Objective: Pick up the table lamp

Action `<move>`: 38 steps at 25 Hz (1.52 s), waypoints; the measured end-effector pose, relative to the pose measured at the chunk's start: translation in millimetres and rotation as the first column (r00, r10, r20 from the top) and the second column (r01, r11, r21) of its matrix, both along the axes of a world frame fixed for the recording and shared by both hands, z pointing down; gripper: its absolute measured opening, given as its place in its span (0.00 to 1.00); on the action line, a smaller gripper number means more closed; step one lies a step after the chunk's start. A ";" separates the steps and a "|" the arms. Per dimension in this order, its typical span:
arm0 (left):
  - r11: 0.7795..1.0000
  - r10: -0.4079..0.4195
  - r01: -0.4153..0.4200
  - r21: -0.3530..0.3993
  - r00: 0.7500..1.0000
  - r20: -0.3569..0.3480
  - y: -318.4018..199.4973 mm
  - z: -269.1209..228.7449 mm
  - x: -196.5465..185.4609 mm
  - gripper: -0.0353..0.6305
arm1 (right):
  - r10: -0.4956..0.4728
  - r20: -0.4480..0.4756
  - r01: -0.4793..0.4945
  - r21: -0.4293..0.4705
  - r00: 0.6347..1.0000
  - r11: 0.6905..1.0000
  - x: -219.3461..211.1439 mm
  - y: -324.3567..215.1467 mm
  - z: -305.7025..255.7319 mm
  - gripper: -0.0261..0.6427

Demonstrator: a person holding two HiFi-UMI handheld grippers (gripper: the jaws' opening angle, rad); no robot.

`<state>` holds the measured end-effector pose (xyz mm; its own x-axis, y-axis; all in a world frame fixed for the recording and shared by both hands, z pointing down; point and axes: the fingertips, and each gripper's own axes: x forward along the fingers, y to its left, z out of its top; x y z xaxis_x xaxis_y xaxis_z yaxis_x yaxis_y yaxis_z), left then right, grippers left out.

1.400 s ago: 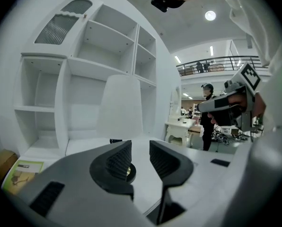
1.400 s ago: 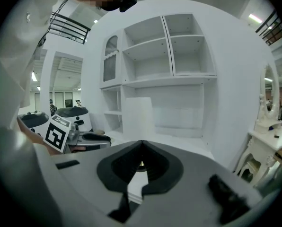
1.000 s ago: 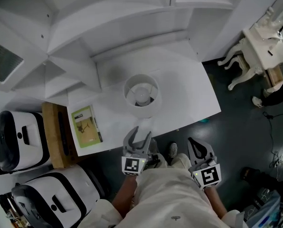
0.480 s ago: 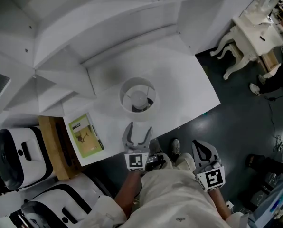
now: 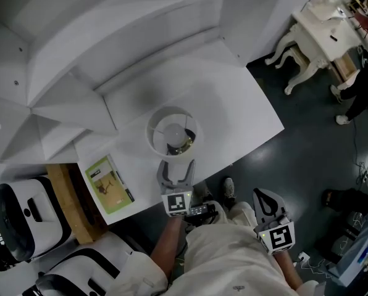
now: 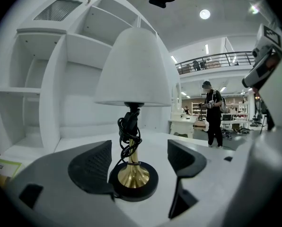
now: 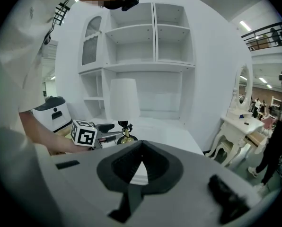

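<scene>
Moved in closer, jaws just opened wide, the left gripper (image 5: pixel 176 166) straddles the white-shaded brass table lamp (image 6: pixel 131 70) untouched; its coiled black cord (image 6: pixel 128 131) could make the grip slip.

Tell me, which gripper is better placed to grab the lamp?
Left. The left gripper has just been opening its jaws, which frame the table lamp without gripping. The right gripper is shut, off the table.

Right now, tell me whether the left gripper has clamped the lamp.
No: the jaws of the left gripper, just opened wider, stand apart with the table lamp between them.
</scene>
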<state>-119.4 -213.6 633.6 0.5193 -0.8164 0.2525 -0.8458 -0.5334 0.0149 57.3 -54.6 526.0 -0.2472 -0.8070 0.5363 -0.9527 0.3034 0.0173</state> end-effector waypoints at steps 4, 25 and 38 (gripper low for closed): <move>1.000 0.003 -0.003 0.008 1.000 0.021 -7.1 8.0 5.6 0.59 | 0.023 0.020 -0.023 0.012 1.000 1.000 -0.2 -0.4 -2.1 0.06; 1.000 -0.016 0.015 0.026 0.998 0.055 -60.5 32.8 28.3 0.59 | 0.061 -0.024 -0.063 -0.064 0.998 0.996 22.0 13.4 11.6 0.06; 0.996 -0.016 0.008 0.084 0.996 0.091 -77.2 27.5 24.6 0.37 | 0.074 -0.029 -0.076 -0.065 0.997 0.995 25.4 14.5 13.1 0.06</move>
